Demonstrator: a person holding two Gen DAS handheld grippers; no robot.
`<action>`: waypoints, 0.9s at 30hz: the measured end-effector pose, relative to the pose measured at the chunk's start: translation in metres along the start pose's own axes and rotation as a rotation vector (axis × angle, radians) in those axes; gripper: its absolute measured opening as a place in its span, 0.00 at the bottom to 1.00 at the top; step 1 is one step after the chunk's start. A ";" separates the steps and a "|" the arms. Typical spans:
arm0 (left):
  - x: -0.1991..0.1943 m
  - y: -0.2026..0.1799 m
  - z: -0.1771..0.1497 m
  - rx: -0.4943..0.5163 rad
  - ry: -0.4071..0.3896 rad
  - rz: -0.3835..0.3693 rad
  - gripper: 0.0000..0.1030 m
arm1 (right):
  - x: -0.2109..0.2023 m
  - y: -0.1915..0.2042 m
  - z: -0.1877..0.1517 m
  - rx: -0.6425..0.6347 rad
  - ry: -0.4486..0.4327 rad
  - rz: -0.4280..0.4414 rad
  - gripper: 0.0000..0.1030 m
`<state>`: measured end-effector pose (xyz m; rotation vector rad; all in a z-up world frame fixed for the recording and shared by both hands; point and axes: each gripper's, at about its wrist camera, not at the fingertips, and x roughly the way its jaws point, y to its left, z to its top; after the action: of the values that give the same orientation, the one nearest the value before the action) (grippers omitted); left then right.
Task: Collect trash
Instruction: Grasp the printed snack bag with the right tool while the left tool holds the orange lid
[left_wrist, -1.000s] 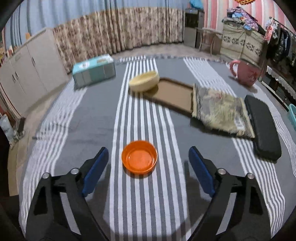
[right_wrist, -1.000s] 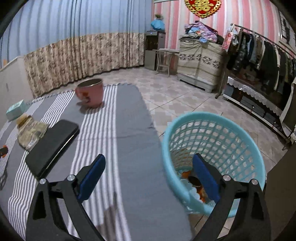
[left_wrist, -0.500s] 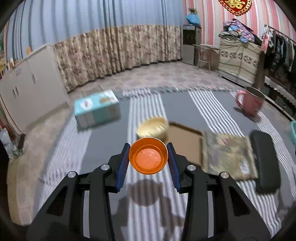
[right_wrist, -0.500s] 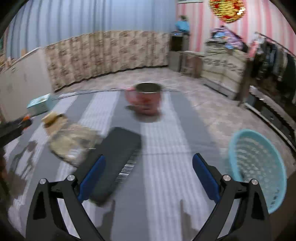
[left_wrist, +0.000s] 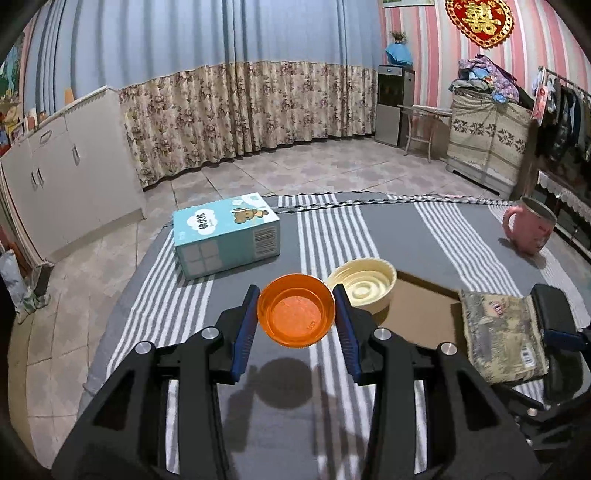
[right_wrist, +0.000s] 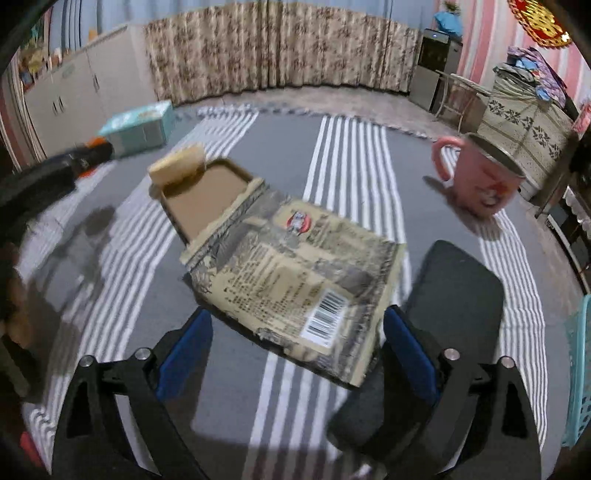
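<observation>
My left gripper (left_wrist: 296, 314) is shut on an orange plastic lid (left_wrist: 296, 310) and holds it above the striped cloth, casting a shadow below. A cream lid (left_wrist: 364, 285) lies just beyond it, beside a torn brown cardboard tray (left_wrist: 421, 310) and a printed paper wrapper (left_wrist: 498, 338). My right gripper (right_wrist: 297, 341) is open and empty, low over the cloth, its fingers either side of the near end of the wrapper (right_wrist: 295, 269). The cream lid (right_wrist: 179, 168) and tray (right_wrist: 207, 195) lie farther back. The left gripper shows blurred at the left (right_wrist: 55, 170).
A light blue carton (left_wrist: 225, 234) stands at the back left. A pink mug (right_wrist: 480, 181) stands at the back right. A black flat case (right_wrist: 450, 291) lies right of the wrapper. The blue basket's rim (right_wrist: 578, 369) shows at the right edge.
My left gripper closed on the orange lid and lifted it off the cloth. My right gripper swung left from the blue basket to the wrapper, staying open.
</observation>
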<state>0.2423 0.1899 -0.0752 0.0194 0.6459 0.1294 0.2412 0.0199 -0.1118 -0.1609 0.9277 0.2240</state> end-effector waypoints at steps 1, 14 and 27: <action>0.001 0.003 0.000 -0.007 0.001 -0.002 0.38 | 0.004 0.001 0.001 0.000 0.008 -0.004 0.80; 0.000 -0.007 -0.007 0.020 0.013 -0.017 0.38 | -0.054 -0.026 0.013 -0.024 -0.120 0.089 0.03; -0.053 -0.104 0.010 0.090 -0.031 -0.142 0.38 | -0.134 -0.196 -0.024 0.207 -0.252 -0.007 0.03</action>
<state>0.2179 0.0801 -0.0415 0.0618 0.6196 -0.0367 0.1959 -0.1915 -0.0096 0.0549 0.6936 0.1365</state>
